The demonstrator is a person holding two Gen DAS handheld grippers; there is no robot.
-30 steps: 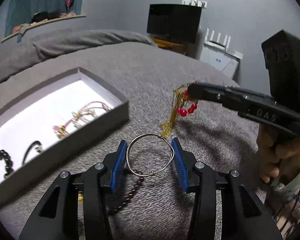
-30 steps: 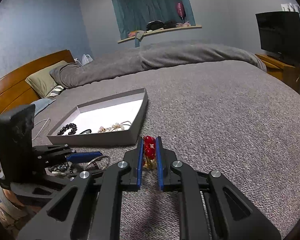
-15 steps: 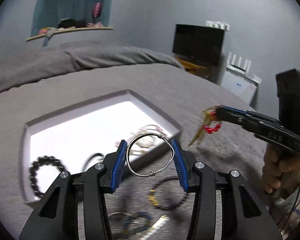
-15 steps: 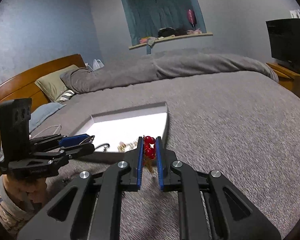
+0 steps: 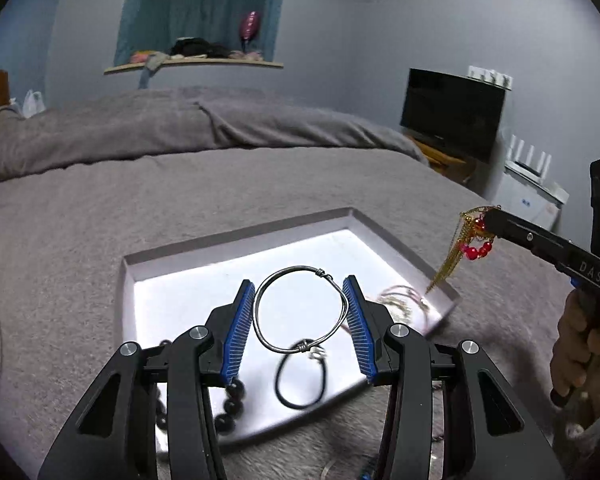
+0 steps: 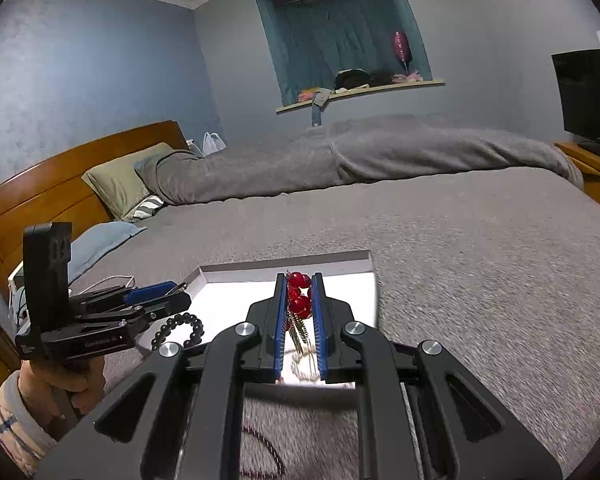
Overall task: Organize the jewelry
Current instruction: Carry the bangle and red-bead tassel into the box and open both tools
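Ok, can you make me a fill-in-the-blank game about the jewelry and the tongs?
1. The left tongs hold a silver ____.
2. The beads on the gold tassel piece in the right tongs are ____.
3. The black bead bracelet lies inside the ____.
4. The tray sits on a bed with a ____ cover.

Missing words: ring; red; tray; gray
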